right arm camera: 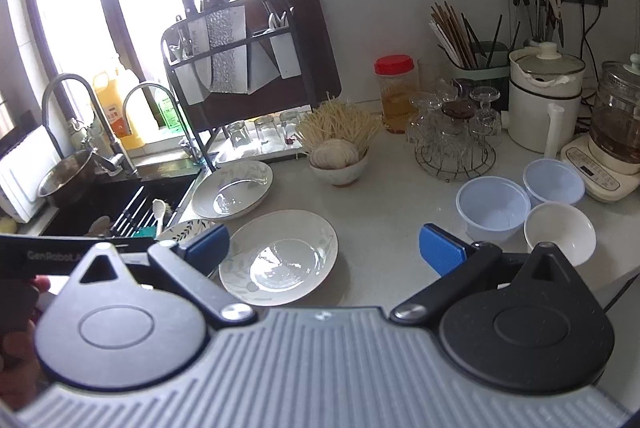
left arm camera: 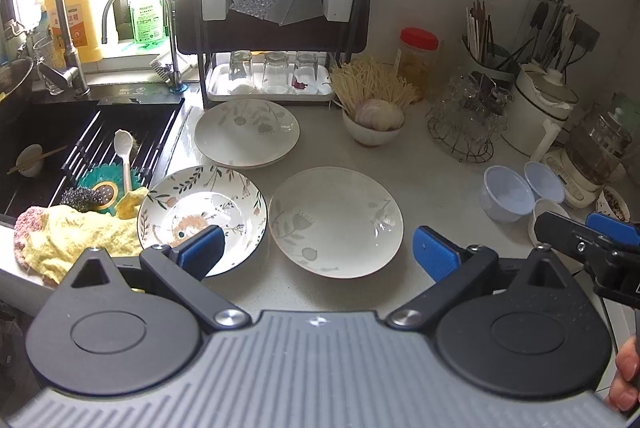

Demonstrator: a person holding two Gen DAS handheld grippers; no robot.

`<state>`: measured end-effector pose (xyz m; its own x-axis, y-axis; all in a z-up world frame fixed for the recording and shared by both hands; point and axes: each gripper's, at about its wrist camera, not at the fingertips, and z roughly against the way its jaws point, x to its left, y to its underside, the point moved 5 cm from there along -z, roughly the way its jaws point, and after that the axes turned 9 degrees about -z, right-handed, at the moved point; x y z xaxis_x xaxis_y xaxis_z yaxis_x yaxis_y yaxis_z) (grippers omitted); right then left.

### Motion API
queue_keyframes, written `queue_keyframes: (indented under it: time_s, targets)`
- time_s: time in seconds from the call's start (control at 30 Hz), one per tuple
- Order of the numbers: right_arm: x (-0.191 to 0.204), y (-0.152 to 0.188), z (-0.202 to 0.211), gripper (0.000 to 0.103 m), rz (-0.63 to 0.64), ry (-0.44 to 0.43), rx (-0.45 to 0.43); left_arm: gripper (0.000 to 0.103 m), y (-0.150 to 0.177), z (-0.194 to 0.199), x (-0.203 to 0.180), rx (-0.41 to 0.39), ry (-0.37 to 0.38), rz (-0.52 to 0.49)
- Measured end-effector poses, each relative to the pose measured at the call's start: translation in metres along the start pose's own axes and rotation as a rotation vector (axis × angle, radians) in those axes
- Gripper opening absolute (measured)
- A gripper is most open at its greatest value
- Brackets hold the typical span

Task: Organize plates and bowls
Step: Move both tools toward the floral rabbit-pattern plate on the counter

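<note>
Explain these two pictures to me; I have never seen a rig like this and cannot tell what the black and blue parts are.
No robot here: a person carries two tools, one per hand. Each picture comes from a camera on a tool, looking forward between its blue-padded fingers. One shows the left hand-held gripper, the other the right hand-held gripper. Both are open and hold nothing.

On the kitchen counter lie a white plate, a leaf-patterned plate with a dark rim and a pale plate that seems to rest on another. To the right stand two translucent plastic bowls and a white bowl. The sink is at the left.
</note>
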<state>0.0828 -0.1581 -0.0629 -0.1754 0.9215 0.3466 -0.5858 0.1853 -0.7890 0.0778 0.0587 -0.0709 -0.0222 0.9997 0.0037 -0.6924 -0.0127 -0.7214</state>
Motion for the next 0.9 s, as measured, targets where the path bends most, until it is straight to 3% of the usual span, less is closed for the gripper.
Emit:
queue_keyframes:
  time_s: [0.47, 0.7, 0.9]
  targets:
    - [0.063, -0.010, -0.069, 0.103, -0.030, 0.023, 0.030, 0.102, -0.049, -0.061, 0.087, 0.018, 0.045, -0.071]
    - [0.090, -0.002, -0.107, 0.103, -0.020, 0.069, 0.063, 0.102, -0.052, -0.095, 0.122, 0.046, 0.053, -0.101]
    - [0.112, 0.010, -0.140, 0.102, -0.060, 0.017, 0.145, 0.102, -0.045, -0.127, 0.158, 0.096, 0.076, -0.079]
